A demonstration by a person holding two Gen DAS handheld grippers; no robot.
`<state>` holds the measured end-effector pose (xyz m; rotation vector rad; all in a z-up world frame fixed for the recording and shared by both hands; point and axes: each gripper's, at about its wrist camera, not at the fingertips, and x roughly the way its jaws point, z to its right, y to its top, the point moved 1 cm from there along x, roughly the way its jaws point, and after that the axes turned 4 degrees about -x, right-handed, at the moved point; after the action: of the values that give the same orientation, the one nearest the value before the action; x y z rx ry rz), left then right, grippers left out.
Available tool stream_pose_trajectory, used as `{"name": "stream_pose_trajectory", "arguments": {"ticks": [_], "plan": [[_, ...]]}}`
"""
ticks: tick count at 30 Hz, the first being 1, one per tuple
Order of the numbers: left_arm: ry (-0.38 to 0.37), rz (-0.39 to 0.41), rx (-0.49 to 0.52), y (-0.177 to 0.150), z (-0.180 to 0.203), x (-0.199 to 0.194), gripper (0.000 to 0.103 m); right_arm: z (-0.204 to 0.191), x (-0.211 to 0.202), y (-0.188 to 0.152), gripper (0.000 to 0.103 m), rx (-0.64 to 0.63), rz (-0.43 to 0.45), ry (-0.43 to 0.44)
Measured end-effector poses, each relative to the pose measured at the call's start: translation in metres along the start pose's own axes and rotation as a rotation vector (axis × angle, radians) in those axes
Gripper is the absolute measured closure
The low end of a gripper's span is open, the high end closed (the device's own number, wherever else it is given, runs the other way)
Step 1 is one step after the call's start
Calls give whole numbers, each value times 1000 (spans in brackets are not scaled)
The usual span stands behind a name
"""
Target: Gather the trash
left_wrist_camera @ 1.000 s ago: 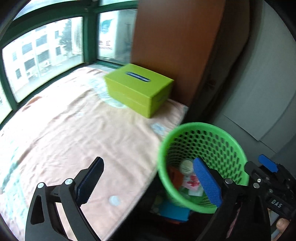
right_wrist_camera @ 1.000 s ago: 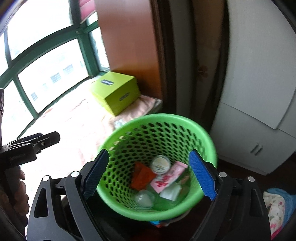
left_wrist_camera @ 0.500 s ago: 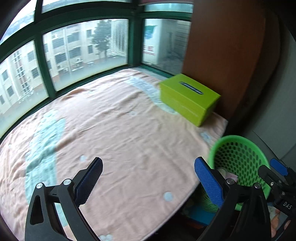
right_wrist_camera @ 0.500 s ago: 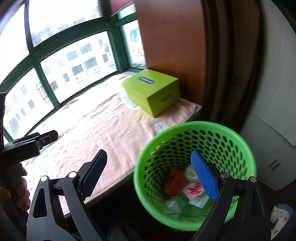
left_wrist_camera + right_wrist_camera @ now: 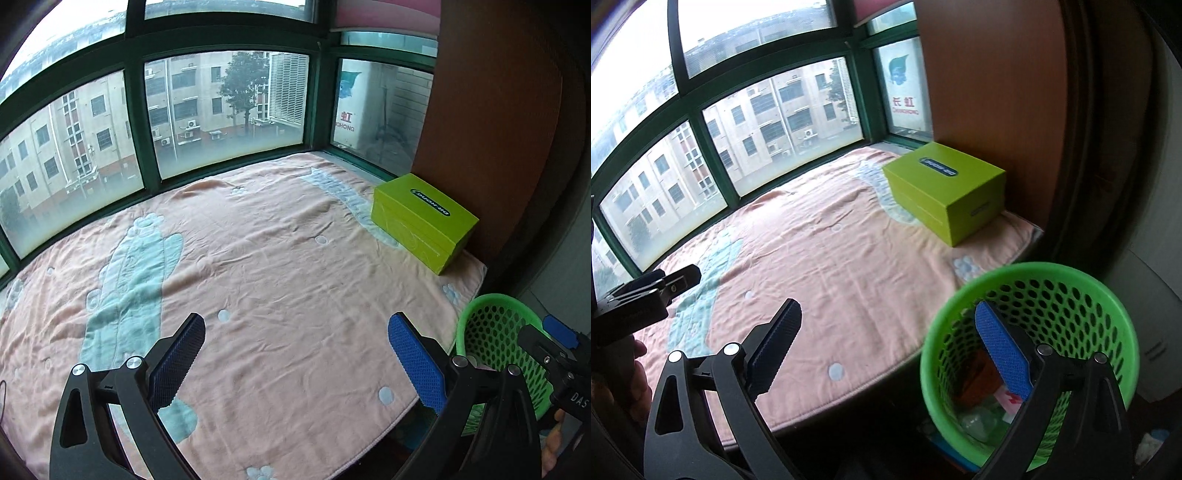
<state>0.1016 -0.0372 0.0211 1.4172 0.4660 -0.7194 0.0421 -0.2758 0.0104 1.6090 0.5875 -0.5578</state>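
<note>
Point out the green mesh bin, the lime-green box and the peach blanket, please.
green mesh bin (image 5: 1071,275), right wrist view, far rim.
lime-green box (image 5: 960,184), right wrist view, lid top.
peach blanket (image 5: 280,273), left wrist view, bare middle.

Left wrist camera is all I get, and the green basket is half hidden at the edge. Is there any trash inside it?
Observer: Yes. The right wrist view looks down into the green basket, and an orange-brown packet lies near its bottom.
Operator: Is it all alone in there?
Observer: No. A pink and white wrapper lies right beside it.
Operator: Anything see-through?
Observer: Some crumpled clear plastic sits in front of the packet.
Operator: Is the right hand-held gripper carrying more trash?
Observer: No. The right hand-held gripper has nothing between its pads, and its jaws are opening.
</note>
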Motion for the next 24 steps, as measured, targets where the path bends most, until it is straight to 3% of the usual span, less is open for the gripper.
{"name": "stream_pose_trajectory", "arguments": {"ticks": [18, 24], "plan": [[46, 53, -56, -12, -34, -14, 7, -26, 13, -3, 8, -49, -8, 9], [24, 58, -65, -15, -38, -16, 7, -30, 14, -5, 8, -53, -11, 15]]}}
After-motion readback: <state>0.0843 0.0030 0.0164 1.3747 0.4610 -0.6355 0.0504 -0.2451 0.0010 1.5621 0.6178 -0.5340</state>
